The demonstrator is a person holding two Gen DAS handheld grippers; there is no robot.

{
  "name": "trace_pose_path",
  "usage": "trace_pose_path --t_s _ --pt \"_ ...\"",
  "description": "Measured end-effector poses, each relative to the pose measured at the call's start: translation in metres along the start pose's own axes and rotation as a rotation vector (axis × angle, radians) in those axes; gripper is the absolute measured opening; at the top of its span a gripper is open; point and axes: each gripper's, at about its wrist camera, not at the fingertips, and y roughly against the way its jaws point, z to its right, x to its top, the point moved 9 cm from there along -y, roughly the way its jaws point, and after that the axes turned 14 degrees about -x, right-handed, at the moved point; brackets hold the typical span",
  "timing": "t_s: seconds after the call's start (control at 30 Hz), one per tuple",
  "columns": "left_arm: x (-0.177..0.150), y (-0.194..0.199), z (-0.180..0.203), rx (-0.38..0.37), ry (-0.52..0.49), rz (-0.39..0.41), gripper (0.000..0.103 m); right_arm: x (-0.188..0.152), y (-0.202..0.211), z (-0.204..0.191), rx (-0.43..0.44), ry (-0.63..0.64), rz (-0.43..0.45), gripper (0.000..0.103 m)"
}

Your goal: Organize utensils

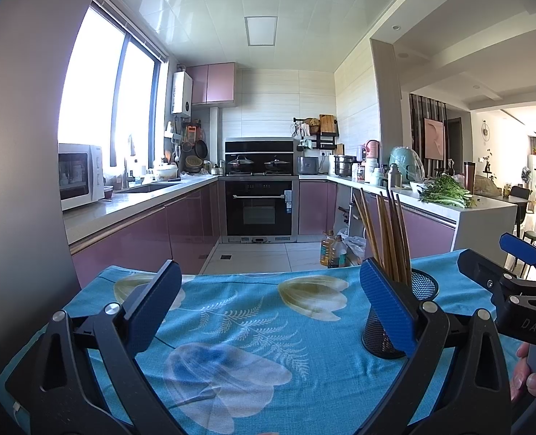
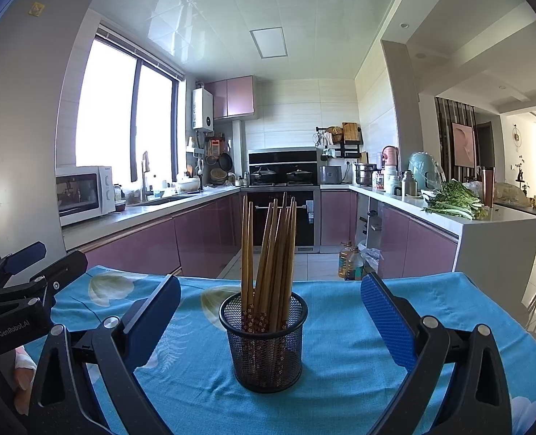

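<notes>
Seemingly the sorting is at or near its end: from my left wrist camera, my left gripper (image 1: 269,297) stands wide open over the blue flowered tablecloth (image 1: 253,326) with nothing between its pads. The mesh holder (image 1: 402,311) sits off to my right, half hidden behind my right-hand pad, and the chopsticks (image 1: 387,232) rise out of it, fanned and leaning. I see no loose utensil on the cloth in this view. My right gripper (image 1: 521,264) shows at the right border, near the holder, apart from it. The far edge of the cloth drops off just behind the holder, with kitchen floor beyond.

From my right wrist camera, my right gripper (image 2: 271,311) is also spread wide and empty, and the mesh holder (image 2: 263,340) stands upright midway between its fingers without touching either pad. The chopsticks (image 2: 271,250) are all tips-up inside it. I judge the next move is either to back away clear, or to close on the holder if it needs shifting; a straight pull-back avoids tipping it. Bare cloth lies on both sides, and my left gripper (image 2: 17,272) waits well off at the left.
</notes>
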Motion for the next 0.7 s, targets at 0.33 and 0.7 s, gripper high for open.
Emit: trace_pose_path --t_s 0.33,0.7 --pt "-0.0006 0.0001 0.0001 0.004 -0.003 -0.001 0.097 -0.0010 -0.0013 0.0001 0.000 -0.001 -0.003 0.096" --pt "-0.0015 0.0000 0.0009 0.001 -0.003 -0.002 0.097 -0.0011 -0.0016 -0.0003 0.000 0.001 -0.005 0.096"
